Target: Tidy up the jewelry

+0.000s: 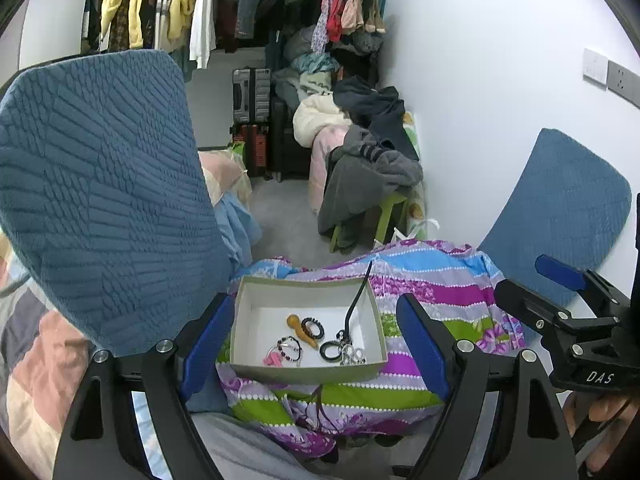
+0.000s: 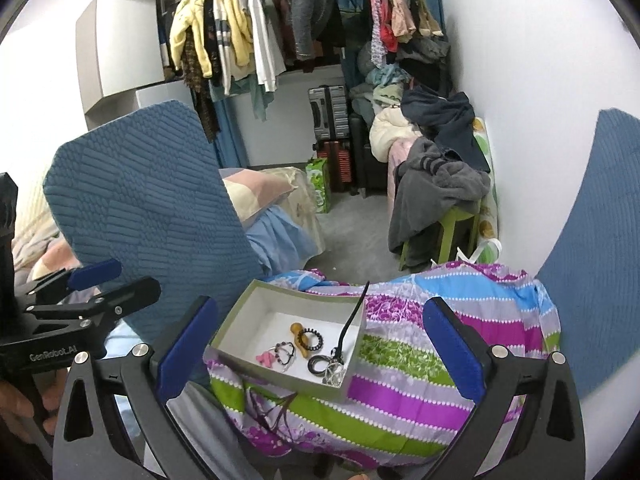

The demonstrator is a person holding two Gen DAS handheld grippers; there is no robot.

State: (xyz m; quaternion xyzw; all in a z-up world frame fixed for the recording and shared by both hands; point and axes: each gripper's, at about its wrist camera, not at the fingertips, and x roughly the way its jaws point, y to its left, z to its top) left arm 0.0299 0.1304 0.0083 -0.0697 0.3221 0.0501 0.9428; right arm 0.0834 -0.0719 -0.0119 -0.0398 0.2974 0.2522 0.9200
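A shallow cardboard box (image 1: 308, 372) with a white inside sits on a bright striped floral cloth (image 1: 432, 304), straight ahead at twelve o'clock between two hand-held grippers, with a blue quilted cushion (image 1: 100, 184) at about ten o'clock. The left gripper (image 1: 316, 344) is spread wide and holds nothing; the right gripper (image 2: 320, 348) is likewise spread wide and empty. In the box lie small jewelry pieces: a tan wooden pendant (image 1: 301, 329), a dark beaded bracelet (image 1: 313, 326), a black ring (image 1: 331, 350), a silvery cluster (image 1: 354, 354) at the box's four o'clock corner, a pink trinket (image 1: 273, 359) at seven o'clock, and a black cord (image 1: 359, 298) trailing over the far rim toward one o'clock. These pieces look light and small; the beads and cord seem limp (likely to slip or tangle), while the ring and pendant appear rigid. A pinch across the ring's band, or on the cord where it rises clear of the box floor, seems the surest hold. A dark thin cord (image 2: 272, 408) also lies on the cloth at six o'clock, outside the box.
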